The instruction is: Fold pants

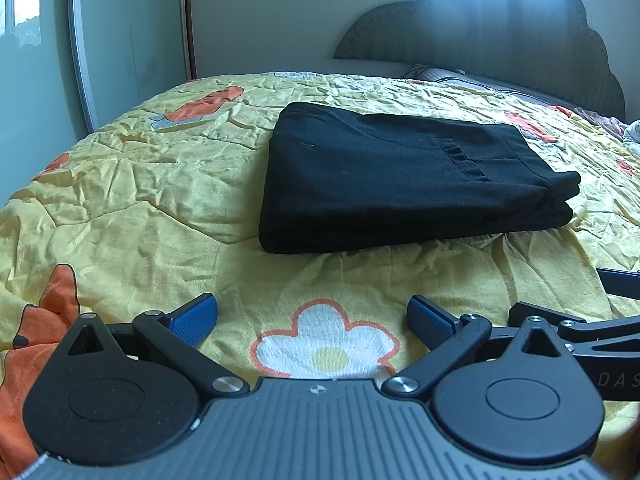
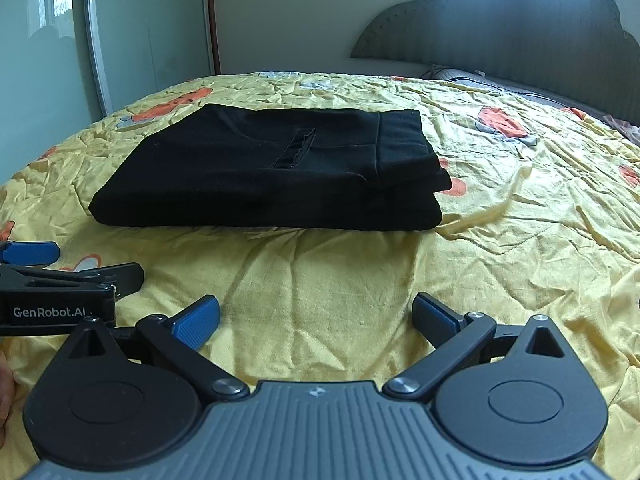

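Both claws empty: left gripper (image 1: 312, 320) has its blue ribbed pads (image 1: 192, 322) spread wide with bare quilt between them, right gripper (image 2: 316, 320) likewise, pads (image 2: 196, 320) apart and holding nothing

Both sit low over the yellow crinkled cotton quilt with orange and white flower print (image 1: 160, 184), on the near side of the pants, short of touching them. From the right wrist view the left gripper (image 2: 56, 284) shows just beside it, towards the pants' folded left end; from the left wrist view the right one pokes in at the frame edge

Black knit pants folded into a flat rectangular stack (image 1: 400, 176) lie on the quilt ahead of both claws, several layers visible along the near edge. Pocket slit (image 2: 294, 148) faces up, waistband end (image 2: 404, 148) towards the right. Beyond the pants: grey scalloped padded headboard (image 2: 520, 40) far right, pale sliding wardrobe door (image 1: 132, 40) far left

Step, my read: folding looks done, the stack is compact and the edges roughly line up; grippers stand off from it, so this is the release/retreat end of the task

Next move, if any: only tidy-up. Layers at the waistband corner look slightly stepped, so a light pinch there to square them, jaws low and level so the top layer doesn't drag. Otherwise leave it alone
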Demonstrator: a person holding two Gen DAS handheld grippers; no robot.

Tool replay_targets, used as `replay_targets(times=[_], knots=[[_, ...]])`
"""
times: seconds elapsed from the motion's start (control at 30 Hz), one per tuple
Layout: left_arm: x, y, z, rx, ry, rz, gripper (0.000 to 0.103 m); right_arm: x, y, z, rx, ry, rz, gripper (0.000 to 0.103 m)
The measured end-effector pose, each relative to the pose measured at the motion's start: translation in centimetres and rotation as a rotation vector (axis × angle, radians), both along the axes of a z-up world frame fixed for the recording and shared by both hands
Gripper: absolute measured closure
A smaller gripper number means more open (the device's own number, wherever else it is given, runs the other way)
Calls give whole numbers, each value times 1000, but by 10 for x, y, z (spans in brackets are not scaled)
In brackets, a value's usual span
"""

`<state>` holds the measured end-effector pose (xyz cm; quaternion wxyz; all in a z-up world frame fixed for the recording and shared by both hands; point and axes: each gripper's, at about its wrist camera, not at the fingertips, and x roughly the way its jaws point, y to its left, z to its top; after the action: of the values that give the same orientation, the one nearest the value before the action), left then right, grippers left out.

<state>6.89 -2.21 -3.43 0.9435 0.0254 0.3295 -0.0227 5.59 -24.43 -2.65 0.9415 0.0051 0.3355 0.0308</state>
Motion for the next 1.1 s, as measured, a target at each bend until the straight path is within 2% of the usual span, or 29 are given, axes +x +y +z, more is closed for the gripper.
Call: replay_targets(times=[0.8, 1.1], knots=[[0, -1, -1, 2, 0, -5, 0, 0, -2, 1, 8, -2, -2, 0], [-1, -1, -1, 2, 1, -5, 0, 0, 1, 1, -25, 0, -39, 0]])
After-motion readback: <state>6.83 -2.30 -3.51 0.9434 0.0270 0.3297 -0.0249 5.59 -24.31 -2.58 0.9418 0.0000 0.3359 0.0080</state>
